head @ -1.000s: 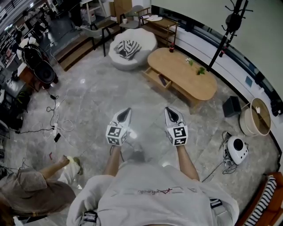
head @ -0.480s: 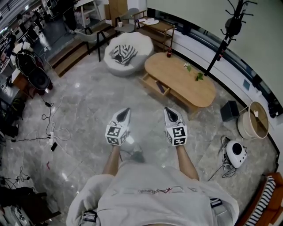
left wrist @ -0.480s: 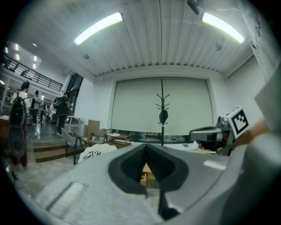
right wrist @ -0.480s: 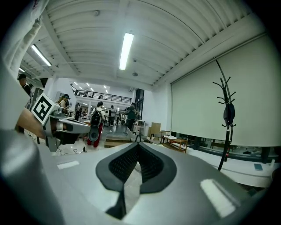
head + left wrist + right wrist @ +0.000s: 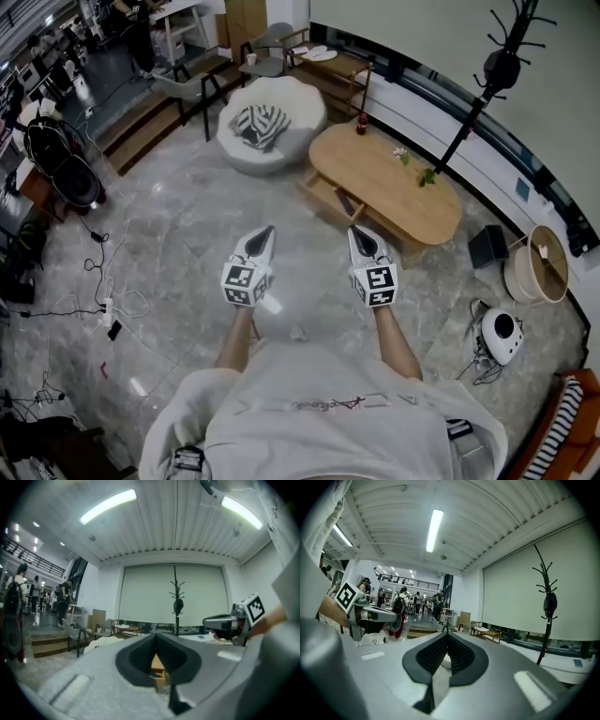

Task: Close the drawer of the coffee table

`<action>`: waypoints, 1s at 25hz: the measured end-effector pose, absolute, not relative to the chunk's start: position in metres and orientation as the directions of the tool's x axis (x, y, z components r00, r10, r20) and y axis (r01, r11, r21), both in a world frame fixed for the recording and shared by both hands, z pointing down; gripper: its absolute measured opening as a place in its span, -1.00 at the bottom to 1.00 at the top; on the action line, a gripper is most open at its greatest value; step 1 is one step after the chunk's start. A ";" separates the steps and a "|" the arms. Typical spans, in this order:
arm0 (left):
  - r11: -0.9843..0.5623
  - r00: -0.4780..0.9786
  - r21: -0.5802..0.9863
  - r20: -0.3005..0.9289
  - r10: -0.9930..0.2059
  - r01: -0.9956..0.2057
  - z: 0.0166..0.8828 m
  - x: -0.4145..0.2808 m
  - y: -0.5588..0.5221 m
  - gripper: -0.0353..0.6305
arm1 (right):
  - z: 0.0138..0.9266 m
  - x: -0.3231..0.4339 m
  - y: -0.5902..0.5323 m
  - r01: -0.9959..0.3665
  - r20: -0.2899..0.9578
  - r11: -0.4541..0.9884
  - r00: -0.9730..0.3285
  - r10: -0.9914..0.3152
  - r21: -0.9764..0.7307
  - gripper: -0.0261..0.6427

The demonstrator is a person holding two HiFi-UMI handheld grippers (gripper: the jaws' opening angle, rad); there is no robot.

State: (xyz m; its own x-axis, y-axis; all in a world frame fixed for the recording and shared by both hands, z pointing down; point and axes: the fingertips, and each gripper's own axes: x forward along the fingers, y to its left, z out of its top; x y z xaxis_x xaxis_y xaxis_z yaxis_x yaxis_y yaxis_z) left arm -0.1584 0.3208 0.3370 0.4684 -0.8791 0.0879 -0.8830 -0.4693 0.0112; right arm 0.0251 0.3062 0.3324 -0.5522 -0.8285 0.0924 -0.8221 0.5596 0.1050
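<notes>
The room is bright. Long lamps [image 5: 108, 507] on the ceiling [image 5: 178, 531] glow white. The shiny floor [image 5: 187, 216] shows pale glare spots. Straight lines bend near the edges, and the gripper views have black corners. Up close, the left gripper [image 5: 156, 637] looks blurry.

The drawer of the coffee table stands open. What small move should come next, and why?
Probably bring the right gripper forward to the drawer front. The drawer is pulled out of the coffee table, and bare floor lies between it and both grippers. The right one looks nearer than the left gripper; its jaws are together and empty, fit for pushing.
</notes>
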 end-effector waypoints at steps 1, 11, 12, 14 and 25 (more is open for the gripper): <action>-0.470 0.469 0.011 0.090 -0.878 -0.882 0.337 -0.166 0.313 -0.90 | 0.332 0.019 0.298 -0.824 0.094 0.557 -0.550 -0.830 0.104 -0.91; -0.476 0.475 0.007 0.087 -0.876 -0.880 0.339 -0.227 0.255 -0.90 | 0.337 -0.028 0.245 -0.837 0.100 0.537 -0.528 -0.843 0.106 -0.91; -0.478 0.477 0.008 0.087 -0.875 -0.878 0.341 -0.229 0.250 -0.90 | 0.339 -0.030 0.241 -0.838 0.103 0.535 -0.526 -0.844 0.105 -0.91; -0.482 0.481 0.014 0.093 -0.872 -0.876 0.346 -0.233 0.243 -0.90 | 0.347 -0.034 0.235 -0.840 0.114 0.533 -0.522 -0.845 0.100 -0.91; -0.491 0.491 0.036 0.115 -0.863 -0.871 0.366 -0.241 0.212 -0.90 | 0.366 -0.046 0.205 -0.844 0.145 0.526 -0.510 -0.848 0.103 -0.91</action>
State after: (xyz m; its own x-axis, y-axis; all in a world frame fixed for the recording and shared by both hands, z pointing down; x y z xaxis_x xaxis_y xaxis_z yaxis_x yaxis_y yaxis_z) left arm -0.2406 0.2121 0.3659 0.4913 -0.8634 0.1149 -0.8706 -0.4906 0.0364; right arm -0.0464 0.2049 0.3659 -0.5101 -0.8477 0.1454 -0.8443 0.5258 0.1032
